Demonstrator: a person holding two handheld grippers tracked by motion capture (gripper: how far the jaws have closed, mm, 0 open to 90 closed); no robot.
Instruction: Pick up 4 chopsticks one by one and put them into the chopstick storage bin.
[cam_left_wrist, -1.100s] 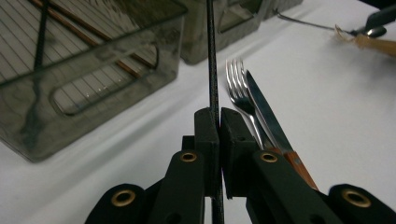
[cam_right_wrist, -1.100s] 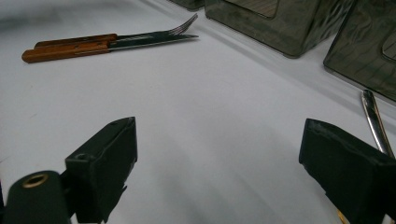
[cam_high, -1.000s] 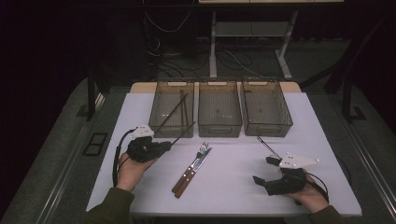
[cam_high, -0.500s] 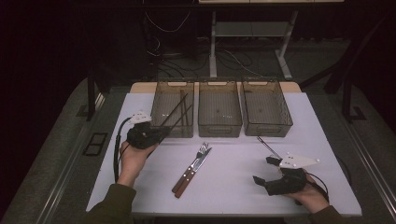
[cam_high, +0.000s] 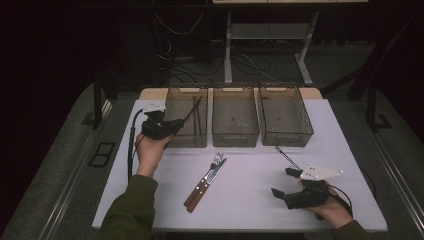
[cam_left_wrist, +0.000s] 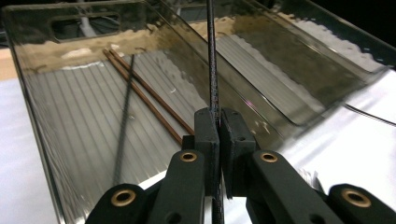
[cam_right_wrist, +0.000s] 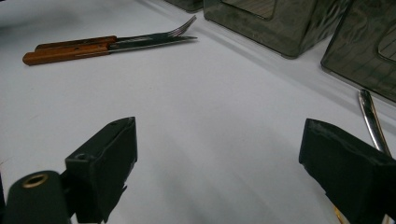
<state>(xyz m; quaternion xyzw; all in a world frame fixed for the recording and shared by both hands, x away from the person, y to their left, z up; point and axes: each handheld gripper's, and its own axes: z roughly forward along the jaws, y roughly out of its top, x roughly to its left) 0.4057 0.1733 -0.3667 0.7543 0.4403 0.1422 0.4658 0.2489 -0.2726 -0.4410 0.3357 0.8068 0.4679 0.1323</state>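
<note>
A: Chopstick, thin, dark and straight (cam_left_wrist: 213, 56): where is it?

B: Pinched between the closed jaws of the left gripper (cam_left_wrist: 219, 122). In the left gripper view it runs up from the jaws over the left smoky clear plastic bin (cam_left_wrist: 70, 140). From the high view, the left gripper (cam_high: 176, 123) sits at that bin's near left corner, and the stick slants up over the bin (cam_high: 186, 136).

A: What lies in that bin?

B: Two brown wooden chopsticks (cam_left_wrist: 144, 95) side by side on the ribbed floor, and one more dark chopstick (cam_left_wrist: 123, 121) lying just left of them.

A: And the right gripper?

B: The right gripper (cam_high: 286, 183) rests near the table's near right corner, jaws wide apart, nothing between them. A slim metal utensil (cam_right_wrist: 371, 121) lies on the white table (cam_high: 250, 200) just beyond it.

A: Anything else?

B: A wooden-handled fork (cam_high: 207, 176) and a wooden-handled knife (cam_high: 200, 190) lie together near the table's middle. Two more smoky bins, middle (cam_high: 235, 135) and right (cam_high: 285, 135), stand in the far row.
</note>
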